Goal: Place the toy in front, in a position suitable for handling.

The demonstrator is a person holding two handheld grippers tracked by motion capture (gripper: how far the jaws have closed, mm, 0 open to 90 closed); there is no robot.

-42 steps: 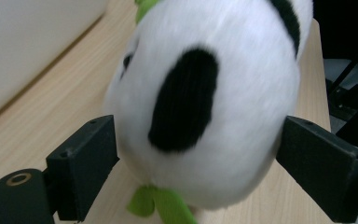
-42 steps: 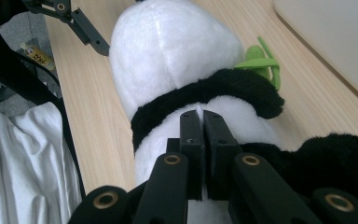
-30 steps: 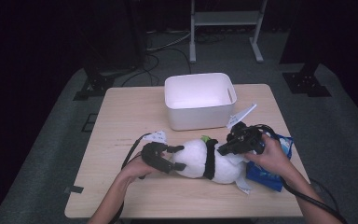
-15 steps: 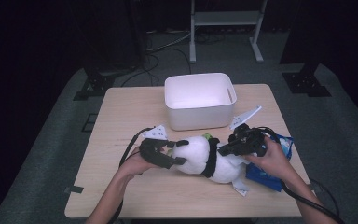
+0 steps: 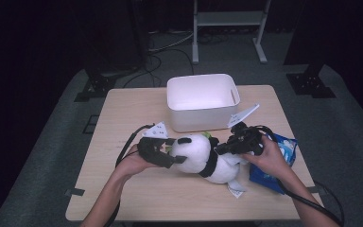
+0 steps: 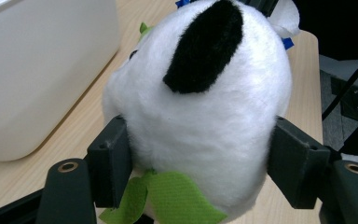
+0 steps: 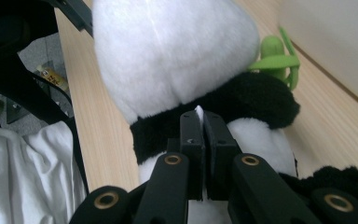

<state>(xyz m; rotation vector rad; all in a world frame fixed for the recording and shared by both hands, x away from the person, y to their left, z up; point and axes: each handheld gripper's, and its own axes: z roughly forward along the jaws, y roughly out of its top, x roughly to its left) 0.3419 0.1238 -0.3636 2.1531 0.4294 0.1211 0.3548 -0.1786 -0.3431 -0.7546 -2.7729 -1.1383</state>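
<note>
A black-and-white panda plush [image 5: 203,158] lies on its side across the wooden table [image 5: 170,201], just in front of the white bin [image 5: 203,118]. My left gripper [image 5: 172,152] has just been closing, and its pads now press on both sides of the panda's head [image 6: 205,116]. A green felt leaf [image 6: 168,196] hangs under the head. My right gripper [image 5: 220,150] comes from the other side. Its jaws [image 7: 203,119] are shut on a pinch of white fur at the black band around the panda's shoulders [image 7: 242,98].
The white bin stands close behind the plush, open at the top. A blue packet [image 5: 286,146] lies under the right hand near the table's right edge. A white tag [image 5: 236,191] trails from the plush. Bare tabletop stretches along the front and left.
My left gripper has closed onto the panda's head and risen a little, lifting it. The right gripper has stayed where it was, still shut.
</note>
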